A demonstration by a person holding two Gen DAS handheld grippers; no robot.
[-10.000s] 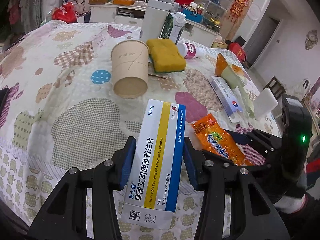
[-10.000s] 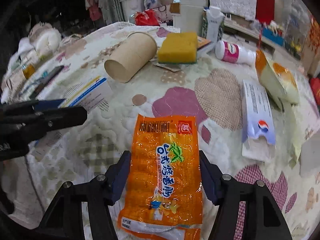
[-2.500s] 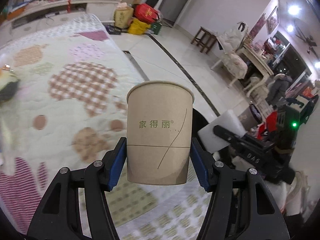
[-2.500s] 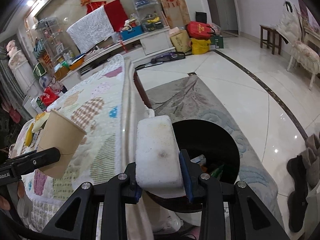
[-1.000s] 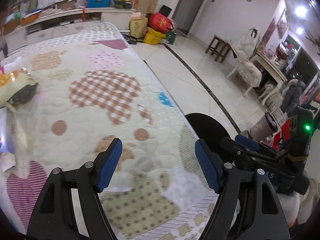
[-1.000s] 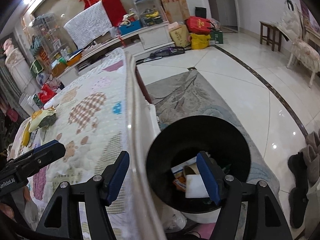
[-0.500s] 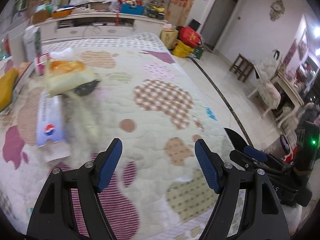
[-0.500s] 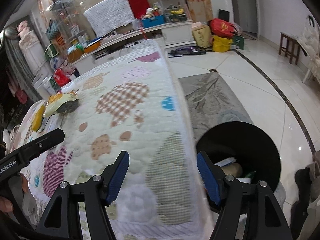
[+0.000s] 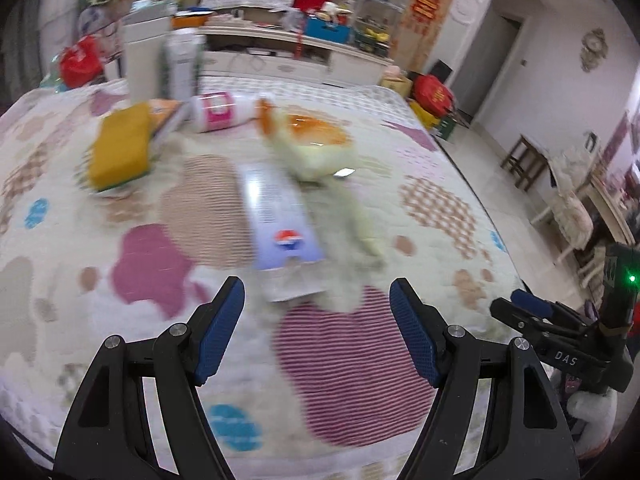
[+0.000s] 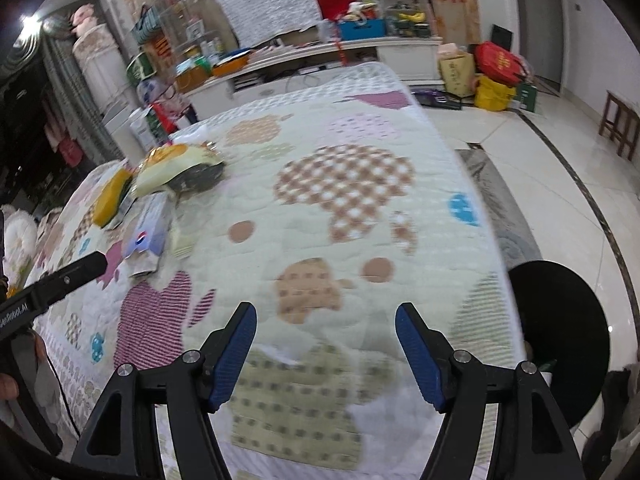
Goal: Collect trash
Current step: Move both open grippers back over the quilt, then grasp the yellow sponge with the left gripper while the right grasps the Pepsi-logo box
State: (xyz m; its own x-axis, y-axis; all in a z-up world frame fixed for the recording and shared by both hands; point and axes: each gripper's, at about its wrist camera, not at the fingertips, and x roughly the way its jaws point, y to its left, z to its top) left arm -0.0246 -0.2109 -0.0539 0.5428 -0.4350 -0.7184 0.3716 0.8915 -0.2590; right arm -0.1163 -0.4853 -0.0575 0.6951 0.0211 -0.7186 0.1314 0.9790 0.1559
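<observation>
Left gripper [image 9: 316,328] gaped empty above quilt [image 9: 360,360]; right gripper [image 10: 325,354] empty, jaws opening. Best approach: straddle blue toothpaste box [image 9: 280,216] across short sides, press slightly into soft bed.

The near half of the quilt [image 9: 340,360] lies bare under both grippers, an open way in. Farther on, the box [image 9: 280,220], wrapper [image 9: 316,148], sponge [image 9: 120,152] and bottle [image 9: 216,112] crowd together. The bin [image 10: 560,340] stands just beside the quilt's edge.
</observation>
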